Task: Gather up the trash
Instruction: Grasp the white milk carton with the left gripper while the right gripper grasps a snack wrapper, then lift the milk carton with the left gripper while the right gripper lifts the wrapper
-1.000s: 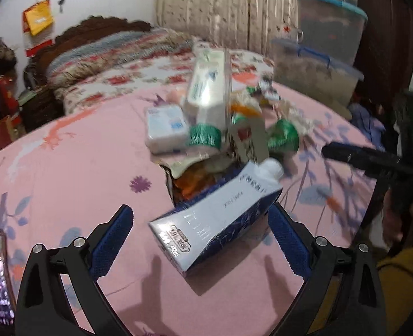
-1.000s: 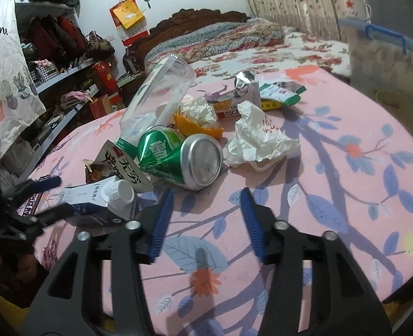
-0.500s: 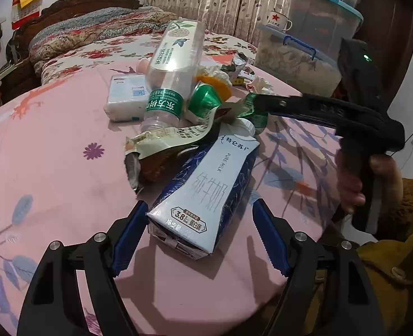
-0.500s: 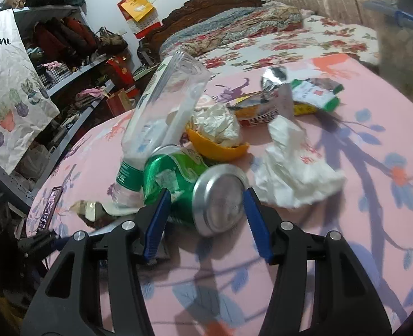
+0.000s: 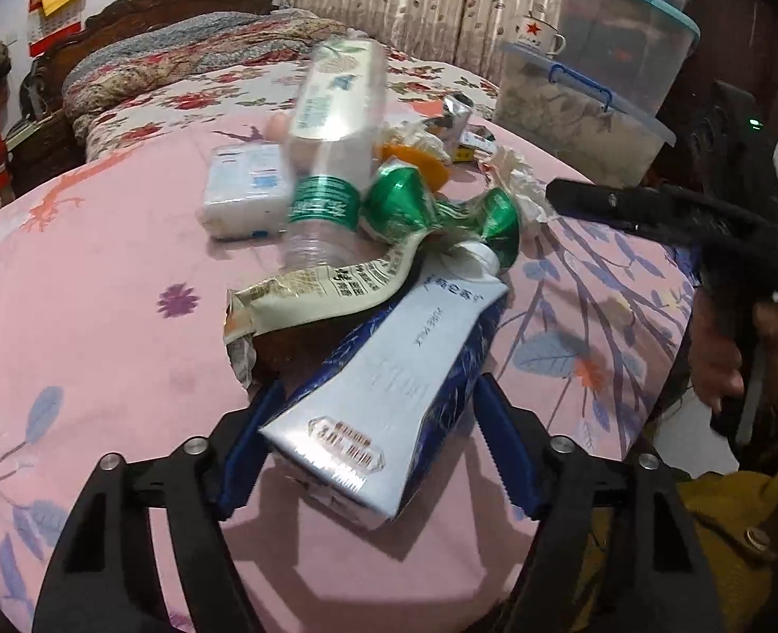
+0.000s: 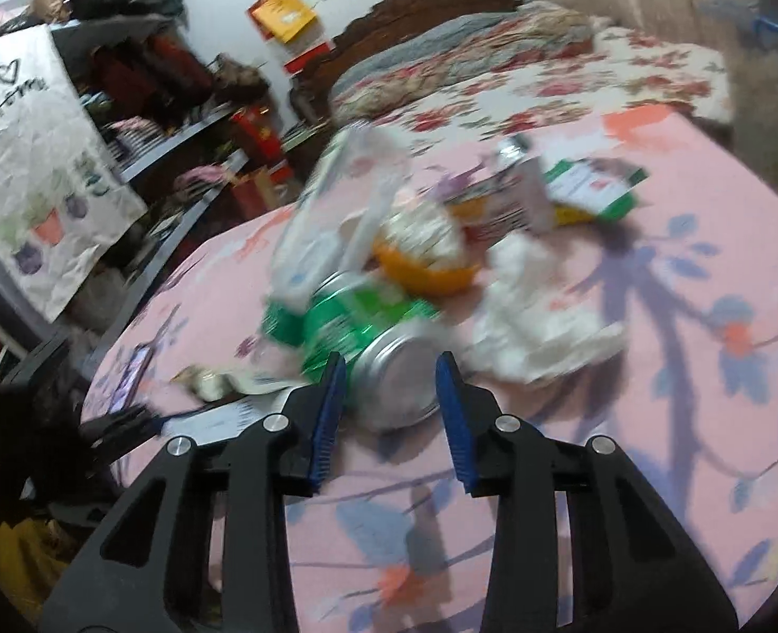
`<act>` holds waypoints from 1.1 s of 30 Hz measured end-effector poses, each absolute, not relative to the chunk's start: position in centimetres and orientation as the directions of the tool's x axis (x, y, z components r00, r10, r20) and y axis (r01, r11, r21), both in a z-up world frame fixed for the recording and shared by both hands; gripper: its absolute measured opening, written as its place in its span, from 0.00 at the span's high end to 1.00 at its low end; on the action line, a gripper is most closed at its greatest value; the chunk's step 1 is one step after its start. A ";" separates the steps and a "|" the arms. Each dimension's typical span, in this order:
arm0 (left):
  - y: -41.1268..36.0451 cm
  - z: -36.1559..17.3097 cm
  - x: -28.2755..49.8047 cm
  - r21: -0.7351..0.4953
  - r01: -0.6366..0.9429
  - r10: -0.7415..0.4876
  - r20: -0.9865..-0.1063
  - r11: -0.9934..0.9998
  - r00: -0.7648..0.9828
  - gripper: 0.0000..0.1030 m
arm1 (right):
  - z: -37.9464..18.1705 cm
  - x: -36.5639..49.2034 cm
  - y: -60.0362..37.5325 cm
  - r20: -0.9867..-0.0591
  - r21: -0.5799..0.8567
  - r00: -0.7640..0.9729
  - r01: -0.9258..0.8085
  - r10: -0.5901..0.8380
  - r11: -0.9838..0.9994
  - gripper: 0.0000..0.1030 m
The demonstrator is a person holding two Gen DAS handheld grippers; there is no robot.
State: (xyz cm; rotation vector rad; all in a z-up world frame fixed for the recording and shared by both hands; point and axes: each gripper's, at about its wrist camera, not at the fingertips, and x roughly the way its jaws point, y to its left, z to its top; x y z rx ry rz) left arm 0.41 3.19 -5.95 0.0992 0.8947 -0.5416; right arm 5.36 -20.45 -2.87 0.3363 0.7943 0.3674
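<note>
A blue-and-white milk carton [image 5: 389,380] lies on the pink tablecloth [image 5: 98,316]. My left gripper [image 5: 378,443] straddles its near end, jaws closing, both pads touching its sides. A crushed green can [image 6: 383,337] lies on its side, silver end toward my right gripper [image 6: 391,401]. Those jaws are closing too, and the pads seem to touch the can's end, though this view is blurred. A clear plastic bottle [image 5: 331,147] with a green label leans over the can [image 5: 405,205] and is blurred. A torn snack wrapper [image 5: 320,290] lies against the carton's top.
A crumpled tissue [image 6: 542,322], an orange peel [image 6: 420,274], a tissue pack [image 5: 241,190] and small wrappers [image 6: 589,190] lie around the pile. A phone [image 6: 130,374] rests near the table's left edge. Stacked storage bins [image 5: 573,105] and a bed [image 5: 178,68] stand behind. A person's hand [image 5: 727,358] holds the right gripper.
My left jaws have narrowed onto the milk carton. The right gripper has moved forward to the can and narrowed around its end. The bottle has shifted.
</note>
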 end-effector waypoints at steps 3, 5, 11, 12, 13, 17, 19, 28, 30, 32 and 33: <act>5.0 -5.4 -0.2 -0.149 0.452 -0.395 -0.759 0.879 0.518 0.41 | -2.2 6.5 -20.6 -0.603 0.492 0.629 -0.191 0.491 0.850 0.62; 5.8 -5.3 -0.7 -0.146 0.439 -0.384 -0.761 0.887 0.523 0.41 | -1.6 6.8 -18.9 -0.597 0.476 0.613 -0.250 0.518 0.843 0.62; 8.1 -5.6 -1.8 -0.130 0.392 -0.341 -0.773 0.911 0.536 0.42 | -0.5 6.7 -10.4 -0.671 0.265 0.513 -0.509 0.535 0.819 0.62; 8.2 -5.6 -1.9 -0.132 0.388 -0.340 -0.773 0.912 0.536 0.42 | -0.5 6.9 -9.2 -0.683 0.222 0.511 -0.535 0.521 0.815 0.61; 8.4 -5.6 -2.0 -0.137 0.384 -0.342 -0.773 0.913 0.535 0.42 | -0.7 7.3 -8.1 -0.697 0.175 0.513 -0.556 0.501 0.813 0.57; 8.6 -5.9 -2.3 -0.139 0.382 -0.343 -0.769 0.914 0.540 0.42 | -1.1 9.8 -6.5 -0.713 0.156 0.497 -0.574 0.494 0.804 0.46; 8.8 -6.0 -2.3 -0.144 0.384 -0.347 -0.769 0.912 0.537 0.42 | -1.3 10.6 -5.8 -0.715 0.149 0.490 -0.590 0.499 0.794 0.49; 7.7 -6.1 -1.3 -0.142 0.387 -0.349 -0.766 0.911 0.539 0.35 | -0.8 9.0 -7.1 -0.670 0.209 0.508 -0.572 0.542 0.794 0.95; 7.1 -6.1 -1.1 -0.143 0.407 -0.362 -0.763 0.902 0.535 0.41 | 0.7 8.4 -9.1 -0.624 0.220 0.561 -0.541 0.543 0.812 0.96; 6.6 -5.8 -1.2 -0.132 0.422 -0.366 -0.757 0.897 0.541 0.48 | 2.6 7.8 -11.6 -0.568 0.244 0.621 -0.500 0.540 0.831 0.96; 6.3 -5.1 -1.4 -0.120 0.433 -0.370 -0.743 0.894 0.558 0.49 | 3.5 7.4 -13.0 -0.539 0.256 0.653 -0.475 0.532 0.842 0.96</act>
